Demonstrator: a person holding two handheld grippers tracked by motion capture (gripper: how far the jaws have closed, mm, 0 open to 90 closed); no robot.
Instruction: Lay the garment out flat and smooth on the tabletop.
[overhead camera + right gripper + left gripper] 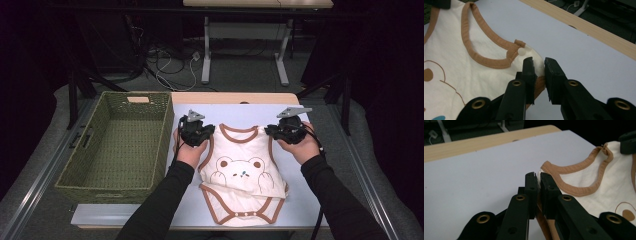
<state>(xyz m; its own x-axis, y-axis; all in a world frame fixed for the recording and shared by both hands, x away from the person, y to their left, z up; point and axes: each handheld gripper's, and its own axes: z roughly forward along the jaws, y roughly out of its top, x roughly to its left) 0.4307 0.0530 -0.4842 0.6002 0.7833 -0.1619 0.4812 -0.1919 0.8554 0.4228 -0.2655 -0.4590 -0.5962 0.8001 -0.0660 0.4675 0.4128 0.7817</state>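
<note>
A cream baby bodysuit [241,170] with brown trim and a bear print lies on the pale blue mat, its lower half folded up under the top. My left gripper [206,131] is shut on the garment's left shoulder [539,178], the fabric pinched between the black jaws. My right gripper [272,131] is shut on the right shoulder [537,63], next to a white snap button [521,51]. Both shoulders are lifted a little off the mat. The brown neckline [579,191] curves between the two grippers.
A green woven basket [75,165] stands empty at the left of the mat [230,112]. The wooden table edge [230,97] runs along the far side. Beyond it are table legs and cables on the floor.
</note>
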